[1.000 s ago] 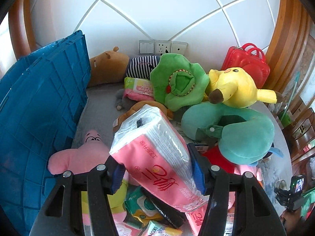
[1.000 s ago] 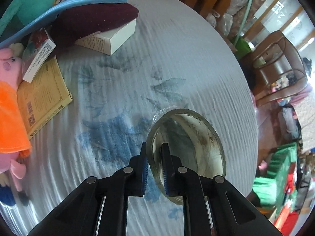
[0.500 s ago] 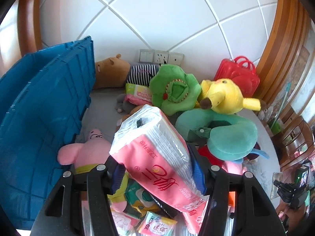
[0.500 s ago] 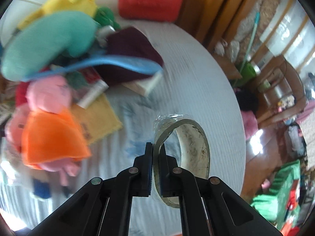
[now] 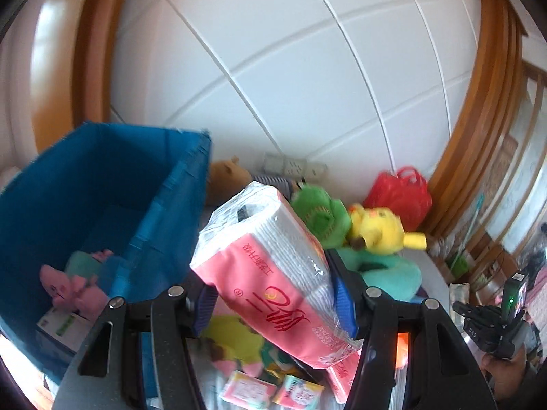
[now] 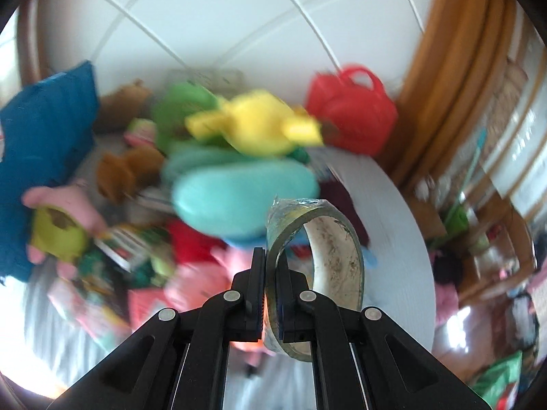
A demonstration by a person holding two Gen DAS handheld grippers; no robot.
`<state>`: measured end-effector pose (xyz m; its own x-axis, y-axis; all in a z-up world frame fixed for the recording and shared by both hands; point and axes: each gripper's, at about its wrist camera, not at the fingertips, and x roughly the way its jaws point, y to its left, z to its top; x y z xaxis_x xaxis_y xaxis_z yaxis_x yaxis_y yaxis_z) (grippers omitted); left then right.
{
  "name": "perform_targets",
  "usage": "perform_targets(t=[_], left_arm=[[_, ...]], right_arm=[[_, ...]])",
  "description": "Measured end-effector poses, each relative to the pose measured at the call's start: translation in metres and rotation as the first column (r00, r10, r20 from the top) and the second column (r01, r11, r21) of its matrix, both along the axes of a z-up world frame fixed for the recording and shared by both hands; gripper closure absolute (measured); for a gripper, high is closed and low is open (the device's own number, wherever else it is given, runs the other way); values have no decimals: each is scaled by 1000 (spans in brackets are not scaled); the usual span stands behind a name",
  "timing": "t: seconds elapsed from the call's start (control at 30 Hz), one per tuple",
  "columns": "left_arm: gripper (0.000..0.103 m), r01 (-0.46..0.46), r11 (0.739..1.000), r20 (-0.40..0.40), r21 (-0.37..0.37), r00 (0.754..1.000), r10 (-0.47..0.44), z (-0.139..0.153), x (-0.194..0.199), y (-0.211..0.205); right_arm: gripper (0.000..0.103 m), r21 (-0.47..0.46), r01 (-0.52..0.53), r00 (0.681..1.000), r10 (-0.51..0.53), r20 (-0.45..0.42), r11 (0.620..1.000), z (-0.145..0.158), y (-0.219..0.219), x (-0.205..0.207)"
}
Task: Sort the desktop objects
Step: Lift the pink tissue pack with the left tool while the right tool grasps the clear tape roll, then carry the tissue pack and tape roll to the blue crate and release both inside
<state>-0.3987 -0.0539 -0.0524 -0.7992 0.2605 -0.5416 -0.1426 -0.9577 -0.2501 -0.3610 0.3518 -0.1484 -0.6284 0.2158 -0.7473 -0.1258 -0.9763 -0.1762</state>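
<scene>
A pink and white tissue pack [image 5: 277, 266] hangs in the air, with my left gripper [image 5: 273, 302] shut on its sides. It is up at about the height of the blue crate's rim [image 5: 143, 131]; the crate [image 5: 171, 225] stands to the left, with a pink plush [image 5: 73, 285] and a box inside. My right gripper [image 6: 270, 271] is shut on the wall of a roll of clear tape [image 6: 318, 259], held upright above the round table [image 6: 386, 212]. The right wrist view is blurred by motion.
On the table lie a yellow plush [image 5: 379, 229], a green plush [image 5: 319, 217], a teal neck pillow [image 5: 389, 273], a red bag [image 5: 400, 198], a brown plush [image 5: 227, 174] and small tissue packets [image 5: 246, 391]. At the right edge a hand holds the other gripper [image 5: 495, 328]. Wooden chairs stand beyond the table.
My left gripper has risen with the tissue pack, and the crate's inside now shows. My right gripper has lifted the tape roll off the table and swung to face the toy pile.
</scene>
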Motion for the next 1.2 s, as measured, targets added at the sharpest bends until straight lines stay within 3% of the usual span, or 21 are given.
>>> perform_targets(t=[0.3, 0.57, 0.93, 1.2], left_arm=[[46, -132, 990, -67, 43, 989, 135, 29, 18, -135], [46, -204, 978, -95, 27, 974, 206, 36, 24, -230], [46, -234, 972, -79, 11, 969, 234, 28, 17, -312], [46, -225, 974, -71, 32, 971, 227, 25, 0, -336]], right_arm=[[98, 9, -190, 977, 190, -97, 982, 55, -156, -38], [98, 16, -365, 919, 363, -152, 931, 84, -293, -68], [98, 31, -573, 801, 567, -193, 819, 111, -473, -103], [98, 26, -626, 769, 622, -145, 780, 100, -549, -130]])
